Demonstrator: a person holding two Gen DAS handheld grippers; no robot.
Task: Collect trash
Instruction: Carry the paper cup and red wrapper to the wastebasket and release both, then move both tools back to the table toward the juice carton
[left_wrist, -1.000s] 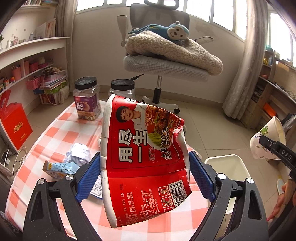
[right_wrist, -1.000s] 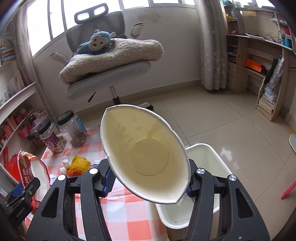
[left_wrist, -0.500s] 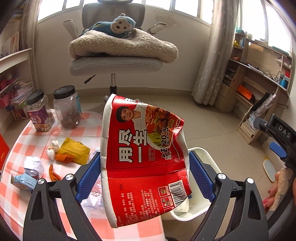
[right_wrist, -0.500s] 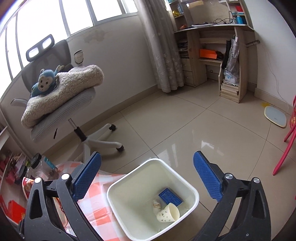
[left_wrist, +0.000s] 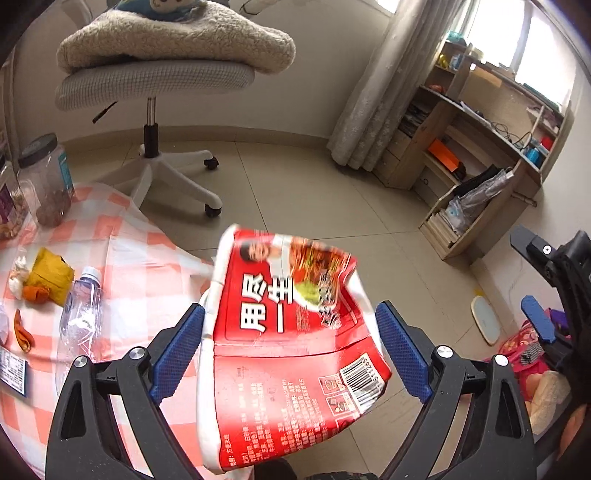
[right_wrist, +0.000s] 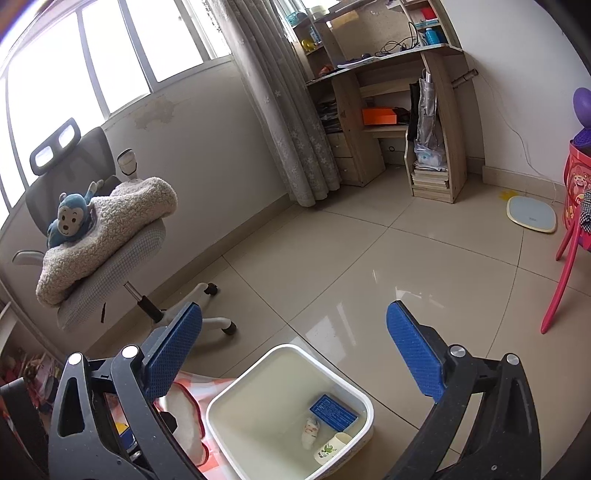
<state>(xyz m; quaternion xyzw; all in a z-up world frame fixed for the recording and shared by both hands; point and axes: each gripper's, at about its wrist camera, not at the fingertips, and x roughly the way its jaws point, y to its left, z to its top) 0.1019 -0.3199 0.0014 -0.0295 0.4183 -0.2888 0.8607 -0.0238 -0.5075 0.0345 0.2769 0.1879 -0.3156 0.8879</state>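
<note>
The flattened red-and-white printed noodle carton (left_wrist: 291, 343) is standing lengthwise between the blue pads of the left claw (left_wrist: 290, 350), its long axis running away from the camera, barcode end nearest, portrait end farthest and blurred. The left pad is touching its white edge; contact at the right pad cannot be told, so the grip is uncertain. Only the left wrist view is showing the red-checked surface (left_wrist: 147, 254) with a crushed clear plastic bottle (left_wrist: 79, 310). Only the right wrist view is showing the white plastic bin (right_wrist: 258, 398) on the floor, holding a small paper cup (right_wrist: 330, 446); the right claw (right_wrist: 293, 354) is hanging over it, spread wide and holding nothing.
</note>
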